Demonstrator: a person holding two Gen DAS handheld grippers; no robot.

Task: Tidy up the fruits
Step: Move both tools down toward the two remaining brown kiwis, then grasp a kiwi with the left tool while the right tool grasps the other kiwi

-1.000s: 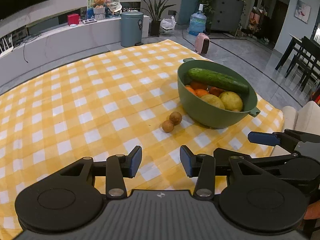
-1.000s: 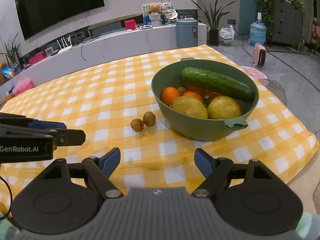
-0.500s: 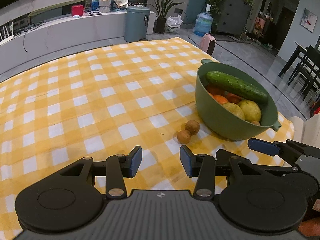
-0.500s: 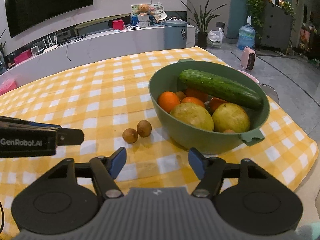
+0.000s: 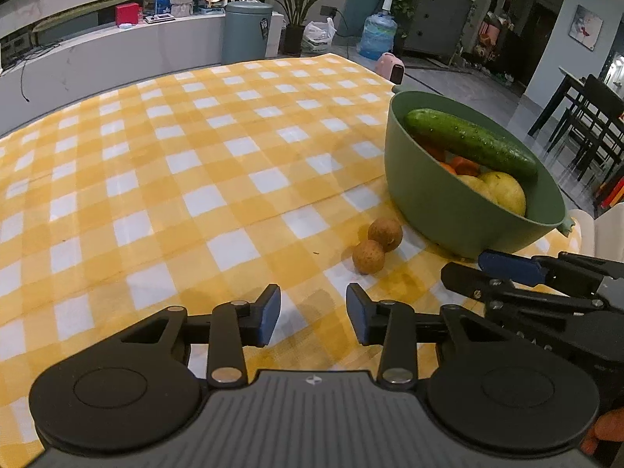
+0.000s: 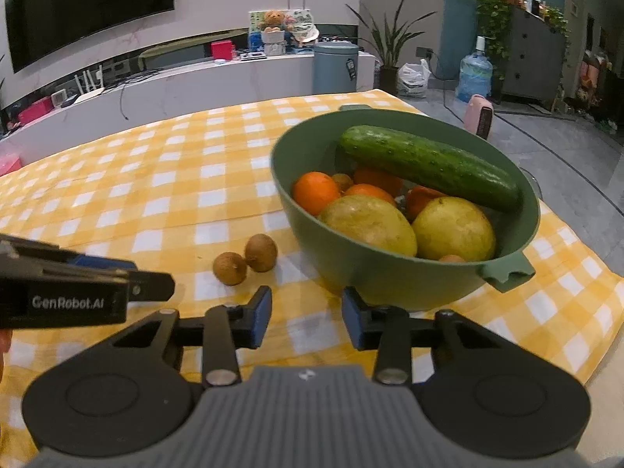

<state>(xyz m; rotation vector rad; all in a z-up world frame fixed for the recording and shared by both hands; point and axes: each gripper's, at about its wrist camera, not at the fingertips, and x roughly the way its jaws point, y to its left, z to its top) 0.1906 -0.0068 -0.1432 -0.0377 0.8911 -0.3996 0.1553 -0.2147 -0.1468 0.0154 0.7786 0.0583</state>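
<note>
Your room sits behind everything: a wall-mounted television point(image 6: 85, 4), a long white counter point(image 6: 195, 85), a grey-blue bin point(image 6: 335, 66), a potted plant point(image 6: 390, 50) and a water bottle point(image 6: 474, 74) on the grey floor.

In front of you the table point(image 5: 195, 202) is covered with a yellow-and-white checked cloth. On its right part stands the green bowl point(image 6: 390, 277), a tab handle at its near right rim and another at its far rim.

Across the top of the bowl's pile lies the cucumber point(image 6: 429, 165), its long axis running from the far left rim to the near right rim in the right wrist view. Under it you have two large yellow-green fruits point(image 6: 452, 228), nearest you, and several oranges point(image 6: 316, 191) behind them.

Two small brown fruits point(image 6: 245, 259) rest on the cloth, touching each other, just left of the bowl's base.

Your left gripper point(image 5: 313, 314) hangs above bare cloth; the brown fruits lie beyond its fingers, slightly right. Its fingers are closing, with nothing between them.

Your right gripper point(image 6: 305, 318) points at the bowl's near wall, the brown fruits ahead and left of its fingers. They are closing too, on nothing.
</note>
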